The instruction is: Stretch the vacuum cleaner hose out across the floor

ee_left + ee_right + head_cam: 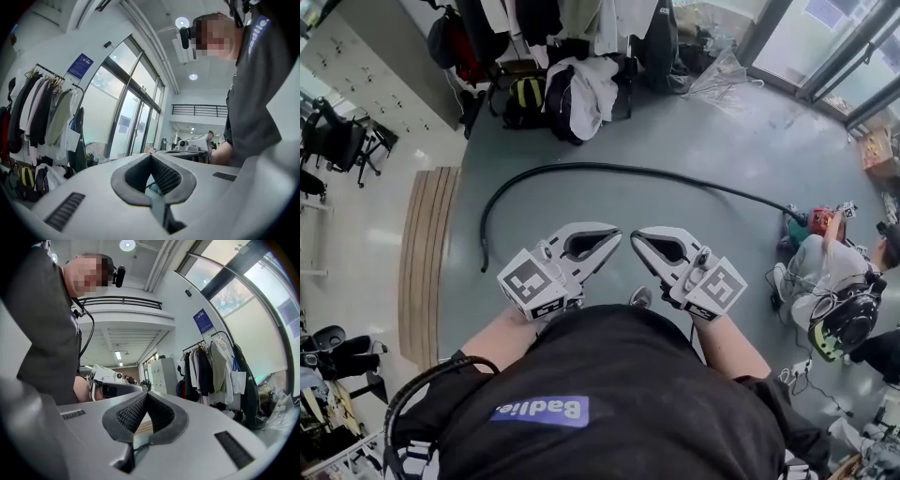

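The left gripper (607, 238) and right gripper (639, 238) point toward each other, tips almost meeting. Each has its jaws pressed together on nothing. The hose (609, 168) lies on the floor (694, 141) beyond both grippers in a long arc, reaching the red vacuum cleaner (820, 222) off to the right gripper's side.

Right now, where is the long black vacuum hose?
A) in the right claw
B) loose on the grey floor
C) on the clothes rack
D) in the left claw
B: the black vacuum hose curves across the grey floor, apart from the shut left claw and right claw.
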`<action>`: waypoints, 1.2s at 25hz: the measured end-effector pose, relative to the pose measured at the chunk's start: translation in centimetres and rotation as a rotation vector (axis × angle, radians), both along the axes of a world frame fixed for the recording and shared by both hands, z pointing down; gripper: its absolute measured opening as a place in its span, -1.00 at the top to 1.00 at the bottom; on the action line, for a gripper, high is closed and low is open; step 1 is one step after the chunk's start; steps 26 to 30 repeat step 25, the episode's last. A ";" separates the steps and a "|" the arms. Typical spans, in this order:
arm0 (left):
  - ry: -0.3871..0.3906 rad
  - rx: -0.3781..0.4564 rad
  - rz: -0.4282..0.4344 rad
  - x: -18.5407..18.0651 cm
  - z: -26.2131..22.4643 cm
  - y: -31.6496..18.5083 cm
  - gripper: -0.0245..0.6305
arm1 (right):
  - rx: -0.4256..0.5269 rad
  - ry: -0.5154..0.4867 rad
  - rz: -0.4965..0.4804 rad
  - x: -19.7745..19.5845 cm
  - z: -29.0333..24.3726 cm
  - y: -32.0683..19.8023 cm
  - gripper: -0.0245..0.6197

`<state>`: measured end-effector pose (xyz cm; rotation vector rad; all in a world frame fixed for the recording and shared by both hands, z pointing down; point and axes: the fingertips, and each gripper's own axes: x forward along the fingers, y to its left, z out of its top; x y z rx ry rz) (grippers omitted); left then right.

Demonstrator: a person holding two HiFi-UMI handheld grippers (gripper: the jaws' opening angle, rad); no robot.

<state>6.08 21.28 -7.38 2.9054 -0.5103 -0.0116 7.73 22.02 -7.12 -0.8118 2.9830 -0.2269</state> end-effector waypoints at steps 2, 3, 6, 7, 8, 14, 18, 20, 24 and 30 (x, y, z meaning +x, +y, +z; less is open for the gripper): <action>0.006 -0.005 -0.001 0.4 0.0 0.4 0.90 | 0.000 0.003 -0.004 0.2 0.0 0.5 0.91; 0.007 -0.008 0.003 0.6 0.2 0.7 0.91 | -0.002 0.001 -0.005 0.3 0.0 0.8 0.91; -0.001 -0.011 0.014 1.0 0.7 1.4 0.91 | -0.005 -0.003 0.002 0.6 0.0 1.5 0.91; -0.002 -0.010 0.016 1.1 0.8 1.6 0.91 | -0.006 -0.001 0.005 0.7 0.0 1.6 0.91; -0.005 -0.008 0.019 1.1 0.8 1.8 0.90 | -0.008 -0.002 0.007 0.8 0.0 1.8 0.91; -0.015 -0.007 0.020 1.2 0.9 2.7 0.91 | -0.024 -0.010 0.015 1.0 0.1 2.6 0.91; -0.018 -0.004 0.015 0.9 1.0 3.0 0.91 | -0.022 -0.010 0.015 0.9 0.0 2.9 0.91; -0.020 -0.003 0.011 0.7 1.1 2.7 0.91 | -0.021 -0.009 0.012 0.7 0.0 2.6 0.91; -0.025 -0.002 0.016 0.2 1.7 2.2 0.91 | -0.025 -0.006 0.009 0.3 0.5 1.8 0.91; -0.025 -0.003 0.017 0.1 1.8 2.2 0.91 | -0.026 -0.006 0.008 0.2 0.5 1.8 0.91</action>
